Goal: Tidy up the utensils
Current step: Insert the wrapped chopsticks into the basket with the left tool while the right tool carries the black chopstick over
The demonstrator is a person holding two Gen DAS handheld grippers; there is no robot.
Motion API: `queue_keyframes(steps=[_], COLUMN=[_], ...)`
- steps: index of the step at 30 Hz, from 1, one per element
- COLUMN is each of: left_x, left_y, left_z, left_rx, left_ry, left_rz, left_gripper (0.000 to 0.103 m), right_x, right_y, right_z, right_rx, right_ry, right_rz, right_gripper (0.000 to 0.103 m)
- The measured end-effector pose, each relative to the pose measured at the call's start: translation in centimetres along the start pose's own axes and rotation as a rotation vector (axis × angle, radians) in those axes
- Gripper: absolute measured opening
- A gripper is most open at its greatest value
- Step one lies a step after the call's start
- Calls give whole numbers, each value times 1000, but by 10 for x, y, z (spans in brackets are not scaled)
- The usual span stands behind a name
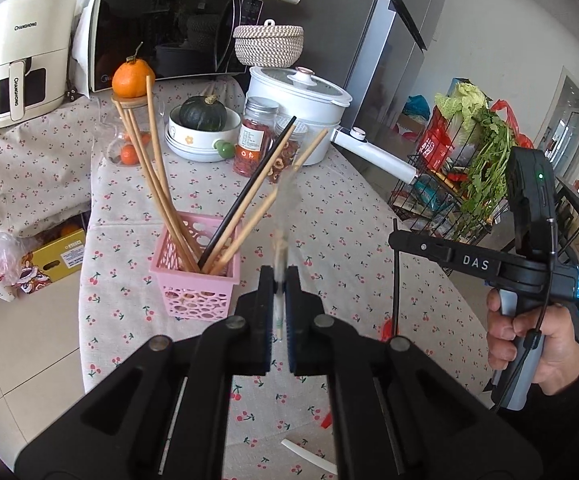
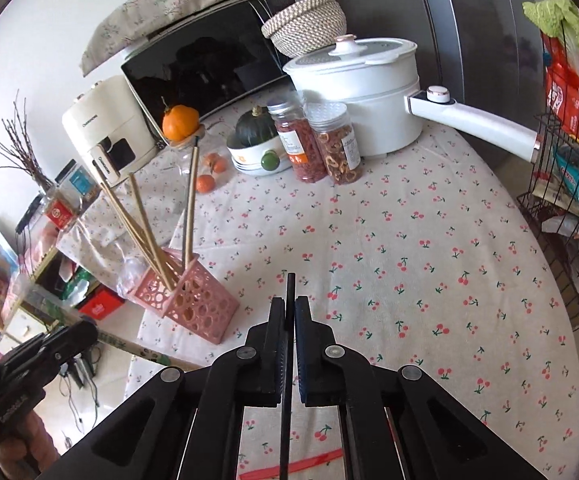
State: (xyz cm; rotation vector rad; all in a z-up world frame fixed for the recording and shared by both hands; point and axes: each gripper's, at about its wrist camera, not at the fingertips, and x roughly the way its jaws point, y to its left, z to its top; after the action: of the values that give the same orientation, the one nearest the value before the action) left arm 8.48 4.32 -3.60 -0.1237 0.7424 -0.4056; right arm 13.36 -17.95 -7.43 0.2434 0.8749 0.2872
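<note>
Utensils: chopsticks, most standing tilted in a pink holder (image 1: 195, 280) on the cherry-print tablecloth (image 1: 329, 220); two more held by the grippers.
Pink holder: perforated square basket, near the table's left edge; several wooden chopsticks (image 1: 157, 184) and one black chopstick (image 1: 249, 192) lean out of it in the left wrist view.
Left gripper (image 1: 279, 288): closed on a pale chopstick (image 1: 283, 216), blurred, sticking up past the fingertips just right of the holder.
Right gripper (image 2: 289, 308): clamped on a thin black chopstick (image 2: 288, 360), running straight along the gap between the jaws, its tip just past the fingertips.
Right hand (image 1: 529, 348): wrapped around the gripper's handle, at the right side of the left wrist view.
Behind the holder: orange (image 1: 133, 80) on a wooden stand, green squash (image 1: 203, 114) in a white bowl, two clear jars (image 2: 317, 144) of dried food, white pot (image 1: 297, 108) with lid and long handle.
Back row: microwave (image 1: 169, 28) with a woven basket (image 1: 268, 45) beside it, cream air fryer (image 1: 25, 56) at left.
Right of table: wire rack (image 1: 461, 184) with greens and packets.
</note>
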Motion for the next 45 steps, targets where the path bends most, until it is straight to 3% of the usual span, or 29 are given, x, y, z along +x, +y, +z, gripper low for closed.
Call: queue_keyframes(steps=[9, 19, 29, 35, 38, 40, 43, 45], left_x=[-33, -53, -16, 8, 14, 11, 0, -7], left_y=[-3, 16, 40, 54, 61, 65, 68, 70], left_z=[13, 38, 41, 40, 41, 40, 39, 37], left_rx=[15, -36, -58, -88, -123, -155, -178, -181], left_ry=[-113, -236, -154, -86, -78, -82, -95, -101], left_rz=[1, 79, 205, 211, 198, 193, 183, 181], left_gripper=[6, 6, 6, 7, 25, 49, 66, 71], right_x=[-64, -86, -85, -84, -87, -90, -94, -97], right_y=[29, 47, 64, 71, 75, 79, 84, 89], right_z=[-3, 19, 35, 38, 40, 42, 46, 50], right_rx=[-87, -96, -90, -84, -83, -80, -73, -68], right_ry=[-138, -218, -242, -245, -257, -267, -284, -301], right_rz=[56, 114, 158, 175, 183, 188, 203, 213], right_gripper=[5, 5, 5, 5, 5, 5, 5, 5])
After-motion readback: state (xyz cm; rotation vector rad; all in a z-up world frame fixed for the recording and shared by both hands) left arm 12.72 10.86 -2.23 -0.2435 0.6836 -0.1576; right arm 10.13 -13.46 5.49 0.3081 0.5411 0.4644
